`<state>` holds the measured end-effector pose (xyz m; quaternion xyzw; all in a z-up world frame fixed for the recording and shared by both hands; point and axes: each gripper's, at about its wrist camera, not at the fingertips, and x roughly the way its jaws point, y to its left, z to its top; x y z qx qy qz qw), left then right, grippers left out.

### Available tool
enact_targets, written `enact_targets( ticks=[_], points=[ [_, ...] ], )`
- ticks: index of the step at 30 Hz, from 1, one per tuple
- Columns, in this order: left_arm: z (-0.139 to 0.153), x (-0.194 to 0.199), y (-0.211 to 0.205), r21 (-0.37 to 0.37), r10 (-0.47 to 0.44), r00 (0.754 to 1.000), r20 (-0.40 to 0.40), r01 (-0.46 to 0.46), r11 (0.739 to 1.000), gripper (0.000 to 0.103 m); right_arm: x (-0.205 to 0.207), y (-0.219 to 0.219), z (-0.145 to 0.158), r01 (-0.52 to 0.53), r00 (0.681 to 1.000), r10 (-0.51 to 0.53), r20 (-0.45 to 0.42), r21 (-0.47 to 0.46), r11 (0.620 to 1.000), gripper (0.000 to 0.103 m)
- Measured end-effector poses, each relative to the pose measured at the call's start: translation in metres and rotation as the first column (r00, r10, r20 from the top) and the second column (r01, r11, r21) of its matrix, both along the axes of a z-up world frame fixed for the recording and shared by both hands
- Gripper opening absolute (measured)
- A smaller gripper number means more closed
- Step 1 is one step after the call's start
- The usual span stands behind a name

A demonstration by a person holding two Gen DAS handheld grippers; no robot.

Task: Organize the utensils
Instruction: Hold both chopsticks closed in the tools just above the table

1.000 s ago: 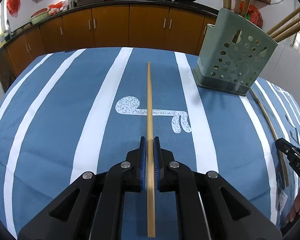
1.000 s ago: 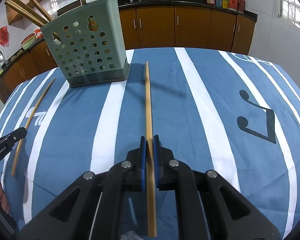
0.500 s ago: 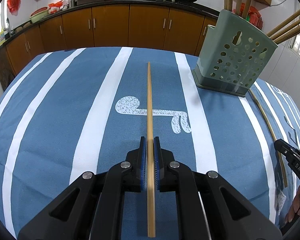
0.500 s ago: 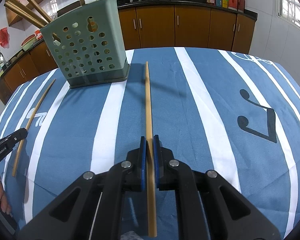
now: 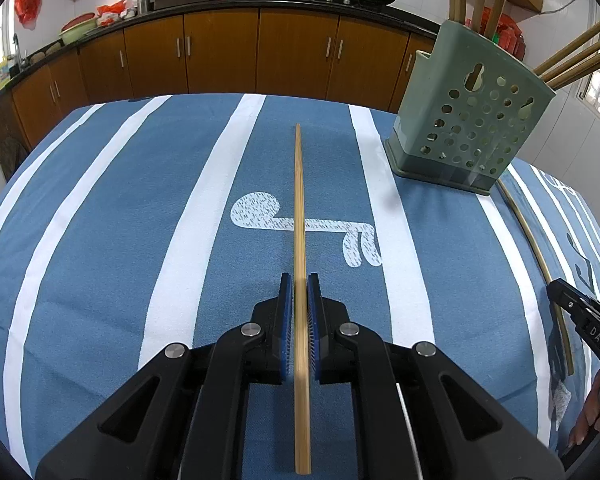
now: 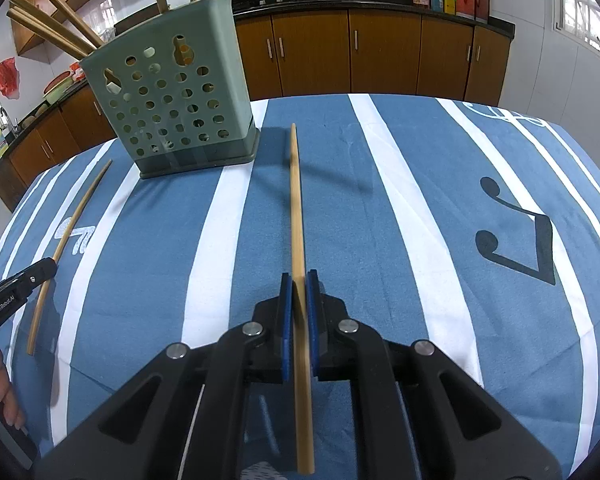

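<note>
My left gripper point(image 5: 299, 284) is shut on a wooden chopstick point(image 5: 299, 208) that points forward above the cloth. My right gripper point(image 6: 299, 282) is shut on a second wooden chopstick point(image 6: 296, 200), also held above the cloth. A green perforated utensil holder point(image 5: 470, 116) stands at the right in the left wrist view and at the left in the right wrist view point(image 6: 176, 108), with several chopsticks sticking out of its top. A third chopstick point(image 6: 66, 240) lies loose on the cloth between the grippers; it also shows in the left wrist view point(image 5: 540, 264).
The table wears a blue cloth with white stripes point(image 5: 100, 240) and music-note prints point(image 6: 516, 236). Brown kitchen cabinets point(image 5: 292, 52) and a dark counter with woks run along the far wall. The left gripper's tip point(image 6: 16, 288) shows at the left edge of the right wrist view.
Both grippers, each holding its chopstick, have drifted slightly; the holder looks a little nearer in the right wrist view. Nothing was taken hold of or let go.
</note>
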<state>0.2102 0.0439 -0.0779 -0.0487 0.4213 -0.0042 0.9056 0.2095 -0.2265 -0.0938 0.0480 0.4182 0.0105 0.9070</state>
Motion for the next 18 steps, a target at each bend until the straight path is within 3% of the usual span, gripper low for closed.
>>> enact_targets(
  ticks=[12, 18],
  points=[
    [0.000, -0.001, 0.000, 0.008, -0.003, 1.000, 0.000, 0.003, 1.000, 0.009, 0.000, 0.001, 0.000, 0.001, 1.000, -0.001, -0.001, -0.015, 1.000, 0.009],
    [0.000, -0.012, -0.006, 0.054, -0.033, 0.999, -0.005, 0.033, 0.998, 0.009, -0.004, 0.003, 0.000, -0.004, 1.000, 0.004, -0.001, -0.028, 1.000, 0.009]
  ],
)
